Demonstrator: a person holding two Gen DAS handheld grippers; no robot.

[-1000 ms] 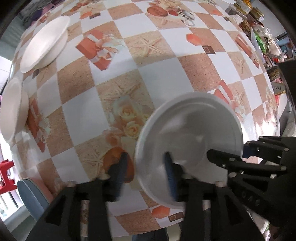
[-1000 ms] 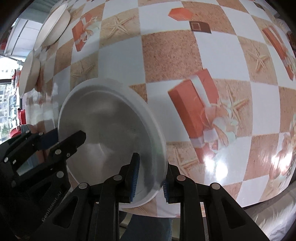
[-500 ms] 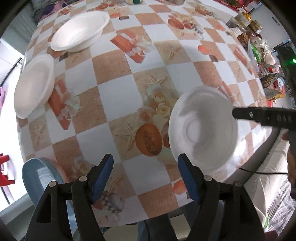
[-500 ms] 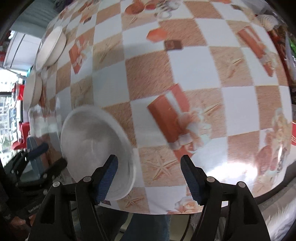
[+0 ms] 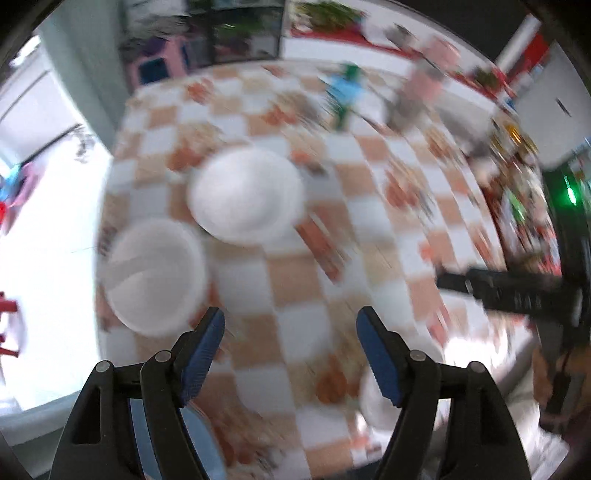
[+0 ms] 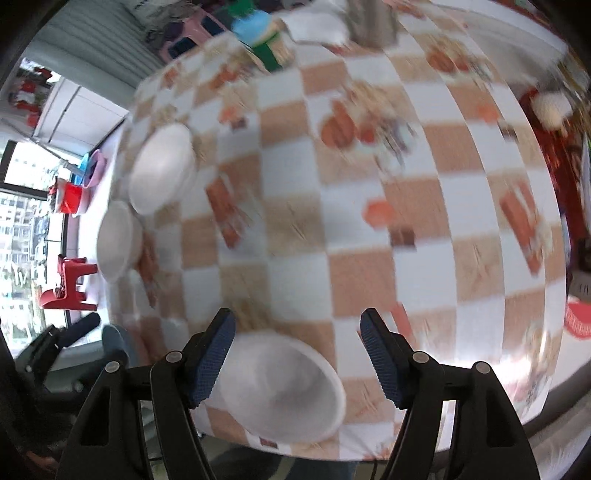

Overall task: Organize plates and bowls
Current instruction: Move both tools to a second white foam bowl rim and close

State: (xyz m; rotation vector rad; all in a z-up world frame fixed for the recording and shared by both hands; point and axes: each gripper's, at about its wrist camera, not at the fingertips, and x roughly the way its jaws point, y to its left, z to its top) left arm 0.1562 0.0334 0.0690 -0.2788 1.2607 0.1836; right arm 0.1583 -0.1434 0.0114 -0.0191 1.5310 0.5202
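Three white bowls sit on a round table with an orange-and-white checked cloth (image 6: 369, 229). The near bowl (image 6: 284, 384) rests by the front edge, just below my open, empty right gripper (image 6: 297, 363); it shows faintly in the left wrist view (image 5: 384, 398). Two more bowls stand at the left side: one (image 5: 245, 197) (image 6: 160, 168) farther back, one (image 5: 153, 275) (image 6: 116, 240) nearer. My left gripper (image 5: 290, 363) is open and empty, raised above the table. The view is blurred by motion.
Blue and green containers (image 6: 258, 33) and other clutter stand at the table's far side. A red stool (image 6: 68, 284) stands by the window on the left. The right gripper's black body (image 5: 517, 291) shows at the right of the left wrist view.
Both grippers have pulled back and tilted up from the near bowl, which stays on the table. One second ago the right gripper was shut on its rim; it is now open.
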